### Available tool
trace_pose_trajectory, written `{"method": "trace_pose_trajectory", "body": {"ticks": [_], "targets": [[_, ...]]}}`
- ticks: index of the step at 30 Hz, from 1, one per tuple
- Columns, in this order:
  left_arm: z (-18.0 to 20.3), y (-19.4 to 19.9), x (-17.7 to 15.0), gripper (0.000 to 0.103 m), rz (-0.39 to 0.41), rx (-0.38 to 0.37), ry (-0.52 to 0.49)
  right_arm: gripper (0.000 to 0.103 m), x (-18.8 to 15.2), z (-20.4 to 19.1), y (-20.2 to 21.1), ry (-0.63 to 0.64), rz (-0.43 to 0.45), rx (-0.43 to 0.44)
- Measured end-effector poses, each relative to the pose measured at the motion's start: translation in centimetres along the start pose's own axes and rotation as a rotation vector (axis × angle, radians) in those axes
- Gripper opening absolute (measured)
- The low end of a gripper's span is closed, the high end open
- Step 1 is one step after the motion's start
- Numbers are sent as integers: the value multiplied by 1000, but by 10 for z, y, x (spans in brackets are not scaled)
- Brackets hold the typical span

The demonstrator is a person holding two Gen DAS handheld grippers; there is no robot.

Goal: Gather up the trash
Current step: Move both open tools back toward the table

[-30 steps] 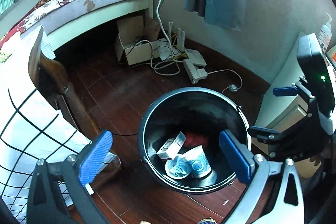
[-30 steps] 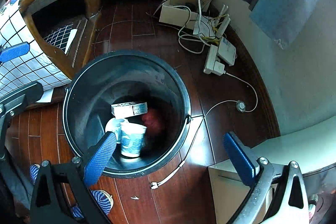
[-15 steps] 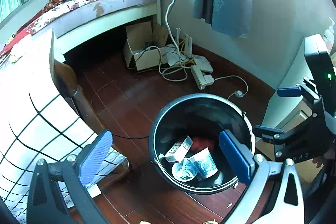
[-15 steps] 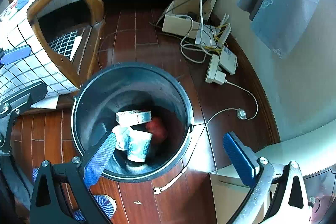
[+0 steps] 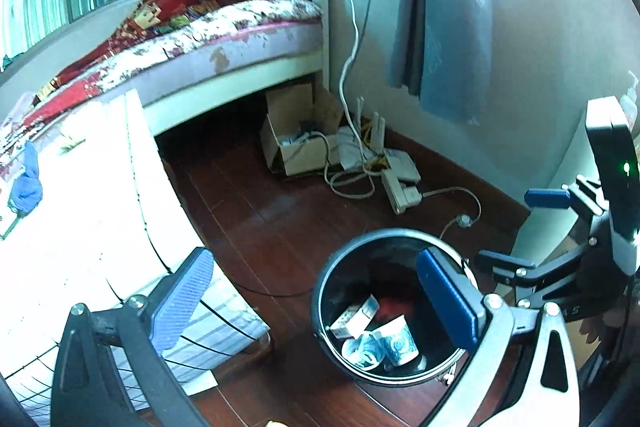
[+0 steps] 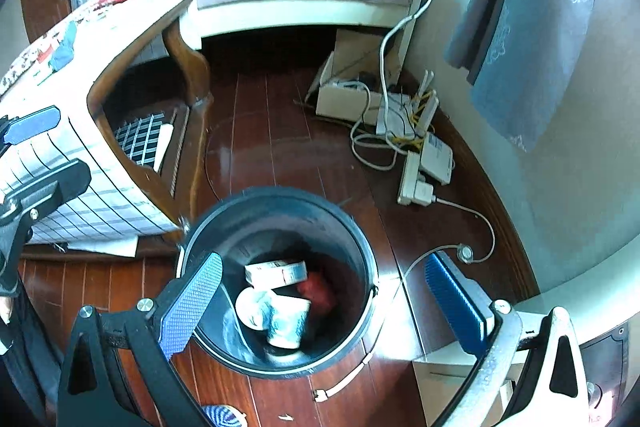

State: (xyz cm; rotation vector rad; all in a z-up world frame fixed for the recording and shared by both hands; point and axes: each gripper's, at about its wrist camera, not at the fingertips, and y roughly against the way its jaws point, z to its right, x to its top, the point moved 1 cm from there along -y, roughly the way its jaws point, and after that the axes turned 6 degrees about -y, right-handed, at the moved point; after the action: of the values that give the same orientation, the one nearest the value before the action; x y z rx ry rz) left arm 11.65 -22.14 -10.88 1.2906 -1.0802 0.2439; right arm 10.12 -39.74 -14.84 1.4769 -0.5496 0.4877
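- Left gripper (image 5: 316,303) was recorded with jaws spread wide and nothing between them; right gripper (image 6: 324,297) likewise spread and empty.
- Trash was found in the black bin (image 6: 362,247) on the wooden floor (image 6: 280,155): two paper cups (image 6: 286,321) lying tipped on their sides, a small carton (image 6: 276,271) above them, a red item (image 6: 318,289) beside them.
- The bin was seen below and ahead of both tools; in the right wrist view it lay between the fingers, so the right hand was judged nearer.
- No loose trash on the floor could be made out; collection was judged largely done.
- Only the left wrist view showed the right gripper's body, beside the bin; only the right wrist view showed the cups' open mouths and the chair leg (image 6: 192,67) close to the bin rim.
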Motion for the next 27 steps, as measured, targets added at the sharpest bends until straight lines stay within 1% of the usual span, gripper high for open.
{"method": "trace_pose_trajectory", "body": {"ticks": [5,13,19,27], "targets": [[-14,17,8,102,43,33,11,102,12,-9,15,-7,58,25],[-48,32,6,102,66,103,50,102,31,-31,29,-8,124,68],[-76,46,-1,102,80,154,88,102,48,-64,33,33,150,106],[-119,61,-17,102,85,230,163,102,69,-120,36,88,180,166]]}}
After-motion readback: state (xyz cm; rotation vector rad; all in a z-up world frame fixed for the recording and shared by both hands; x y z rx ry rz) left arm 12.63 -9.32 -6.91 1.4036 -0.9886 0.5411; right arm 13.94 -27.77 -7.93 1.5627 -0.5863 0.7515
